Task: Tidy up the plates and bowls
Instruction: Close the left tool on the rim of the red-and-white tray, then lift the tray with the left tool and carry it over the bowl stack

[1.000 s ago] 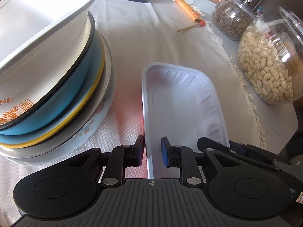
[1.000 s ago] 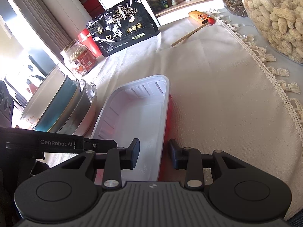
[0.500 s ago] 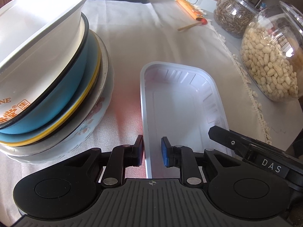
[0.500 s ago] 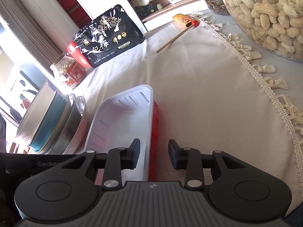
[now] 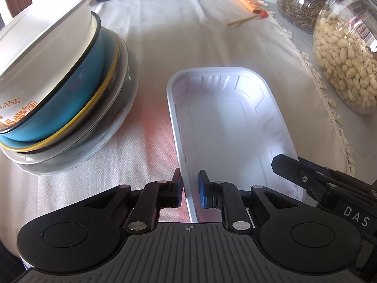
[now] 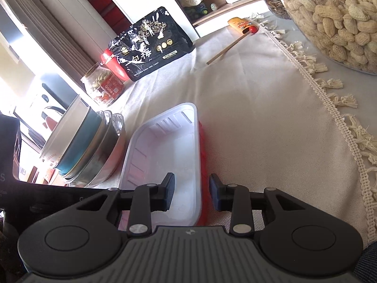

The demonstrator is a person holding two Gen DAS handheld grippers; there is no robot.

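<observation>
Your left gripper [image 5: 190,192] straddles the left rim of the white tray [image 5: 226,127] at 6 o'clock with a gap at the inner pad, so you cannot tell whether it bites; the tray's near end is hidden behind the gripper body. Your right gripper [image 6: 191,192] sits level, fingers apart on either side of the tray's [image 6: 165,151] right rim and red outer wall, touching neither. Since a second ago both grippers have drawn back along the tray, and the stacked bowls [image 5: 54,89] at 9 o'clock on the desk [image 5: 188,35] look farther off.
</observation>
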